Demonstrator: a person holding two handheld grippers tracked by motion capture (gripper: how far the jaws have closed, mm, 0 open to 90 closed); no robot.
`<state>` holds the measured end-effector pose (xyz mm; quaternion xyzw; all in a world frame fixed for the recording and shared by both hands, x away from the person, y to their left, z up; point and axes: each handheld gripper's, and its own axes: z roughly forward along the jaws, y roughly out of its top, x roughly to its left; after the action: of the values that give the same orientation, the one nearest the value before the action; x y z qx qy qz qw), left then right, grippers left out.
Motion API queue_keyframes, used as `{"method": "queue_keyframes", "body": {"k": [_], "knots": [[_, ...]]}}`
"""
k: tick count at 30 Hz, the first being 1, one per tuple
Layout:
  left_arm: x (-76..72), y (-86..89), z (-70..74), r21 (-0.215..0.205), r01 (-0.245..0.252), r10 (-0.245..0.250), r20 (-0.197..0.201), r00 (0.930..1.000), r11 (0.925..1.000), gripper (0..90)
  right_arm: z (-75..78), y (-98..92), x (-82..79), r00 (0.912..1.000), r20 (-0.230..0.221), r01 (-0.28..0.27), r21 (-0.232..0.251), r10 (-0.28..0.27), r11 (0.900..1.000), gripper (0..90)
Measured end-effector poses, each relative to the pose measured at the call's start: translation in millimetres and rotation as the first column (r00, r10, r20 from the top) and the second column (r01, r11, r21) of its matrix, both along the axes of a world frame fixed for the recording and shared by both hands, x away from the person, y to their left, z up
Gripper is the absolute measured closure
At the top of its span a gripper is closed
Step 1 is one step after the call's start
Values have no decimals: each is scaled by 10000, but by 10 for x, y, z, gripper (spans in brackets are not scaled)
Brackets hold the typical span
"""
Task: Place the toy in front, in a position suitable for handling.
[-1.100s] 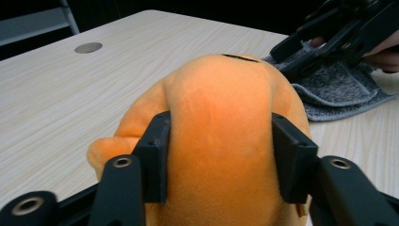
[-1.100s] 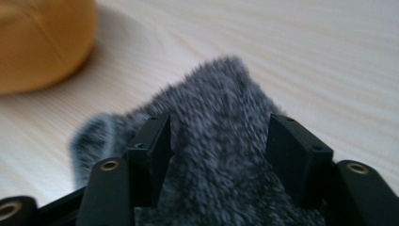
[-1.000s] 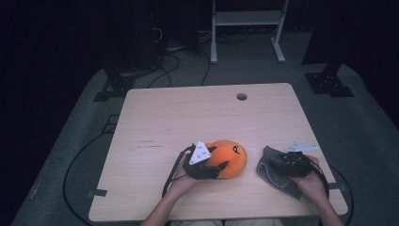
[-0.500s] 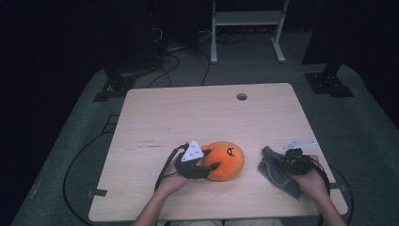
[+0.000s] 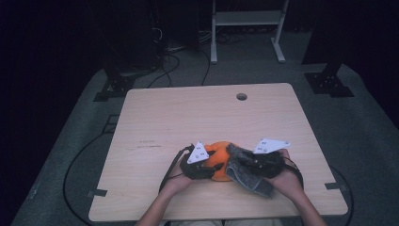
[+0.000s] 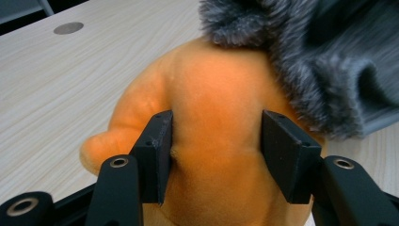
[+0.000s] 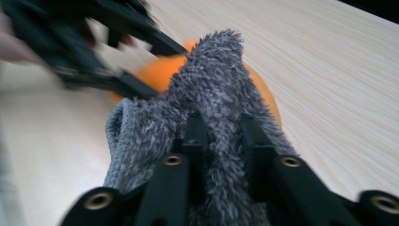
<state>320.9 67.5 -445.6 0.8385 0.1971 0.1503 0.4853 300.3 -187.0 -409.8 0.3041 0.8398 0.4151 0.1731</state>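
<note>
An orange plush toy [image 5: 217, 159] lies near the front edge of the wooden table [image 5: 188, 117]. My left gripper [image 5: 208, 168] is shut on it. In the left gripper view its jaws [image 6: 216, 141] have just been closing and their pads press into the orange plush [image 6: 211, 89] from both sides. My right gripper [image 5: 242, 165] holds a grey fuzzy cloth [image 5: 248, 178] against the toy's right side. Its jaws [image 7: 219, 136] have just been opening, and a fold of the grey cloth [image 7: 207, 84] is still pinched between them, draped over the orange plush [image 7: 157, 73].
A round cable hole [image 5: 241, 96] sits near the table's far edge. Behind the table stands a white frame [image 5: 244, 19], with dark stands and cables [image 5: 169, 61] on the grey floor. Cables trail from both grippers off the near edge.
My right gripper has carried the grey cloth left and up, from the table's right part onto the orange plush. The left gripper has stayed at the toy and closed on it.
</note>
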Motion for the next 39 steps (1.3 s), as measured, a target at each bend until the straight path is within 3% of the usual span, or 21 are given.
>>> {"method": "queue_keyframes", "body": {"k": [3,4,6,9,12,15,18,25,26,28,33,36,39], "knots": [[-6,-39,6,53,165,-166,108,9998,9998,445,-90,34,-22,9979,602,234,-131,-226,9996,552],[-6,-39,6,53,165,-166,108,9998,9998,432,-90,34,-22,9979,602,234,-131,-226,9996,552],[25,-2,124,0,395,-394,-322,9987,9992,307,-127,41,-37,9974,599,393,-35,-390,9992,627],[9,41,218,156,238,-233,-292,9993,9996,189,-164,14,-23,9963,496,695,35,-695,9976,687],[8,26,138,673,383,-378,-80,9993,9970,253,-190,4,-34,9968,386,693,55,-694,9976,704],[14,28,105,730,261,-257,-64,9996,9970,368,-198,11,-50,9964,459,710,-41,-708,9975,722],[-1,13,80,813,191,-196,53,9998,9965,399,-206,-12,-32,9960,457,779,-100,-773,9969,735],[42,43,45,696,-18,27,-118,9999,9976,404,-258,-229,53,9857,-166,1672,-314,-1678,9854,755],[42,43,45,696,-18,27,-118,9999,9976,404,-258,-229,53,9857,-166,1672,-314,-1678,9854,755],[52,44,37,686,-32,43,-155,9999,9976,404,-151,-191,-6,9906,14,1366,322,-1367,9901,757],[42,35,23,754,-69,77,-99,9999,9971,406,-118,9,-80,9949,492,879,41,-880,9961,758],[38,33,26,782,-36,41,-74,10000,9969,407,-148,-78,-20,9954,142,943,367,-949,9949,759],[39,31,27,775,-25,30,-63,10000,9970,406,-246,-252,77,9864,-283,1618,5,-1617,9868,760]]}}
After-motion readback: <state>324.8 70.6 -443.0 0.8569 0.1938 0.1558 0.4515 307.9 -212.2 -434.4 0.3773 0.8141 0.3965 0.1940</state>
